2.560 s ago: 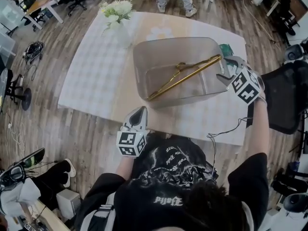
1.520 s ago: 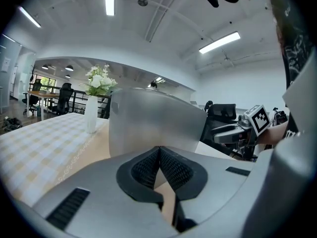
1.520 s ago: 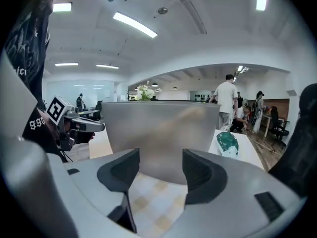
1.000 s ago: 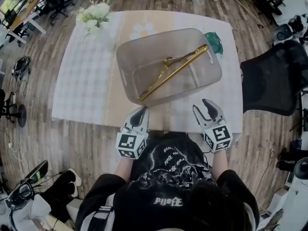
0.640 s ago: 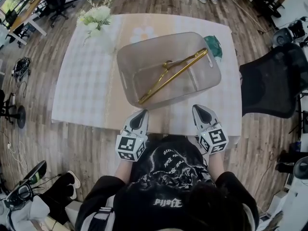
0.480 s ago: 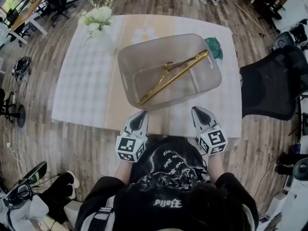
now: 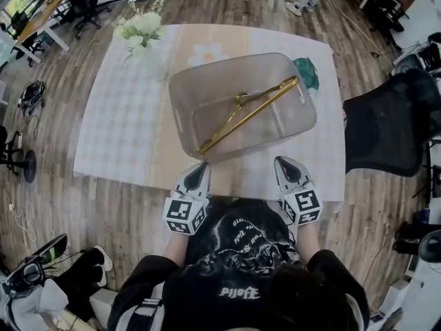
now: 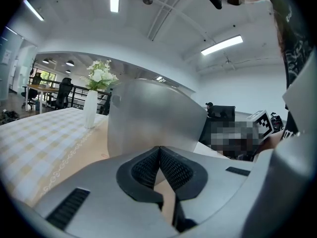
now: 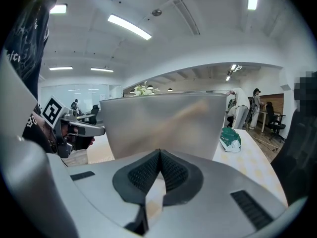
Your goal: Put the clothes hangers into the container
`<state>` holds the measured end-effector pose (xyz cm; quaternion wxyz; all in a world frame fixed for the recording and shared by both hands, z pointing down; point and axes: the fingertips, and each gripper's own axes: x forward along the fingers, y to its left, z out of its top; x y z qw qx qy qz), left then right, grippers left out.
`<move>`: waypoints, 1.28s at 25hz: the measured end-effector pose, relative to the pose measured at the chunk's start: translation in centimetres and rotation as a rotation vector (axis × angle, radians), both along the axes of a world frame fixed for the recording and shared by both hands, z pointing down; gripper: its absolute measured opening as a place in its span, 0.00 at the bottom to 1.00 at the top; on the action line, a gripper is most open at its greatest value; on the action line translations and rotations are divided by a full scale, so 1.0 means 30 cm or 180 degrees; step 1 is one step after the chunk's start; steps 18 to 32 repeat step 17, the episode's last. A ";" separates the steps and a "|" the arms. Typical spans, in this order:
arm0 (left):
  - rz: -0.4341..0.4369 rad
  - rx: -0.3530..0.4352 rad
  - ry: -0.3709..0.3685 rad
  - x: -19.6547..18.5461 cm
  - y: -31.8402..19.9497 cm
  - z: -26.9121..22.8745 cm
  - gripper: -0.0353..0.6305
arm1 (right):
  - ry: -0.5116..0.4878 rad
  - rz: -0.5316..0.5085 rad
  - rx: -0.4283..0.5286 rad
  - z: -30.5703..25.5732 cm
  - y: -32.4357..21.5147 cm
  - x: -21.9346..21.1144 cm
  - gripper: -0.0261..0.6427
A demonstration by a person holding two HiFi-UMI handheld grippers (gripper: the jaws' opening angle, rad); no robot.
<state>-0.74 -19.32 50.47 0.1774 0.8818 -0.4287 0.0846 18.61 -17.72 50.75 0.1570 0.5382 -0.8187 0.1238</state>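
A gold clothes hanger (image 7: 247, 113) lies slanted inside the translucent grey container (image 7: 180, 119) on the table. The container's frosted wall (image 8: 148, 118) fills the left gripper view, and that same wall (image 9: 163, 125) fills the right gripper view. My left gripper (image 7: 201, 166) rests at the table's near edge, just short of the container, shut and empty. The right gripper (image 7: 284, 163) sits beside it to the right, also shut with nothing between its pads. Both point toward the container.
A white vase of flowers (image 7: 142, 29) stands at the table's far left. A green object (image 7: 306, 71) lies just right of the container. A black office chair (image 7: 393, 126) stands close to the table's right side.
The right gripper drew back from the container's right end to the near table edge and its jaws closed. The left gripper stayed put.
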 end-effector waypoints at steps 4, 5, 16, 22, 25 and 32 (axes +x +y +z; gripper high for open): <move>-0.0019 -0.0017 0.0040 0.002 -0.006 -0.001 0.08 | 0.0011 -0.0035 -0.0035 0.011 0.000 0.004 0.05; -0.0028 -0.0028 0.0056 0.003 -0.007 -0.001 0.08 | 0.0013 -0.0038 -0.0040 0.013 -0.001 0.006 0.05; -0.0078 -0.0019 0.0038 -0.014 -0.004 -0.006 0.08 | 0.0091 -0.0091 -0.0067 0.028 -0.004 -0.003 0.05; -0.0080 -0.0020 0.0027 -0.019 -0.002 -0.005 0.08 | 0.0094 -0.0088 -0.0068 0.032 -0.003 -0.006 0.05; -0.0080 -0.0020 0.0027 -0.019 -0.002 -0.005 0.08 | 0.0094 -0.0088 -0.0068 0.032 -0.003 -0.006 0.05; -0.0080 -0.0020 0.0027 -0.019 -0.002 -0.005 0.08 | 0.0094 -0.0088 -0.0068 0.032 -0.003 -0.006 0.05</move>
